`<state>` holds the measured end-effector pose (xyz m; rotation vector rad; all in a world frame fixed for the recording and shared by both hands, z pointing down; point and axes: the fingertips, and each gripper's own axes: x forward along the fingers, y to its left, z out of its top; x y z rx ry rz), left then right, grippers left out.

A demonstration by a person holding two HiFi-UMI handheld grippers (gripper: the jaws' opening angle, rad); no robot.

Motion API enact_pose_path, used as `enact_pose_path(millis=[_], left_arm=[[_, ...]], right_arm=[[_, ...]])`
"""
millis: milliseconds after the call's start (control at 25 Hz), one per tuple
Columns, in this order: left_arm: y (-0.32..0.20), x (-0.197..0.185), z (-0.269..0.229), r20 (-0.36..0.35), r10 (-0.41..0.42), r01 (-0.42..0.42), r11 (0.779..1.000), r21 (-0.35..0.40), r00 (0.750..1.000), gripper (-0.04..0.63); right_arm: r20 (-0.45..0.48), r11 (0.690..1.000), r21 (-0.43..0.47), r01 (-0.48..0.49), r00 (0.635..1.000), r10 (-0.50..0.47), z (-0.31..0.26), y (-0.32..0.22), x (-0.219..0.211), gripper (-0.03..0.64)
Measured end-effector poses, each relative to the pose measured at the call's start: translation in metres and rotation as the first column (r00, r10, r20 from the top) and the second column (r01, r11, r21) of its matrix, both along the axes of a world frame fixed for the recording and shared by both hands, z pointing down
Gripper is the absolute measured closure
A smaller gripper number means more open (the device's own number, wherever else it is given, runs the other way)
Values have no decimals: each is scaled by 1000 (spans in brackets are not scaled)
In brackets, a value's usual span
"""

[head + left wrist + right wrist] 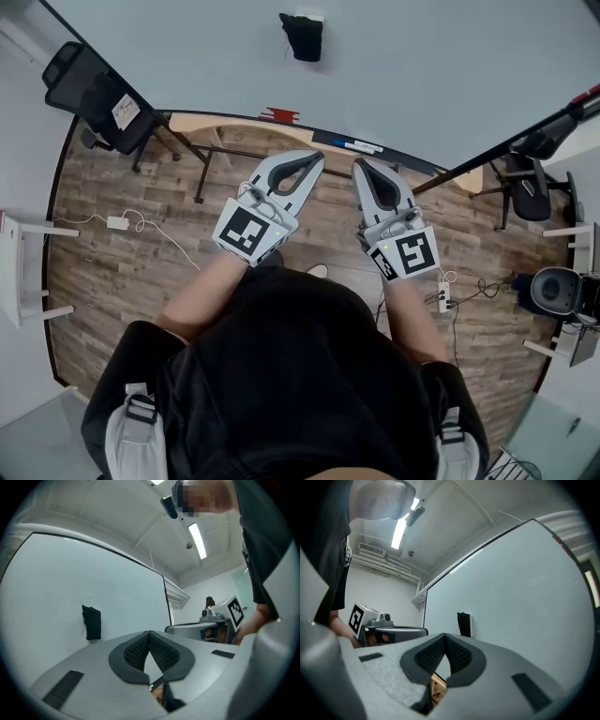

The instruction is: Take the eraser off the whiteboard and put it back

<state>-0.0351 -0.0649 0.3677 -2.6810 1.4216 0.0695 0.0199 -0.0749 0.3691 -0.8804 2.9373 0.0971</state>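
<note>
The black eraser (302,36) sticks to the whiteboard (422,66), up beyond both grippers. My left gripper (314,160) and right gripper (361,167) are held side by side in front of the board, well short of the eraser. Both are shut with nothing between the pads. In the left gripper view the eraser (92,623) hangs on the board to the left of my left gripper (149,633). In the right gripper view the eraser (464,624) sits just right of my right gripper (446,635), farther off on the board.
The board's tray ledge (234,120) holds a red item (279,114) and markers (357,145). Black chairs stand at the left (94,94) and right (530,183). Cables and a power strip (443,298) lie on the wood floor (122,272). A dark stand leg (511,145) slants in from the right.
</note>
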Motion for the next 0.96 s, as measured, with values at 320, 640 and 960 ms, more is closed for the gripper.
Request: enact_pose_path(millis=[320, 640, 960], left_arm=[[-8, 2, 1, 7, -10, 10, 1000, 1, 1000, 601], [-11, 6, 3, 10, -15, 15, 1000, -8, 1000, 601], [-24, 9, 2, 9, -19, 19, 1000, -10, 1000, 601]], right_arm=[[-11, 1000, 10, -3, 1000, 3, -1, -8, 5, 615], [-7, 1000, 2, 12, 1000, -12, 3, -10, 6, 615], [-7, 1000, 11, 13, 1000, -13, 1, -23, 7, 615]])
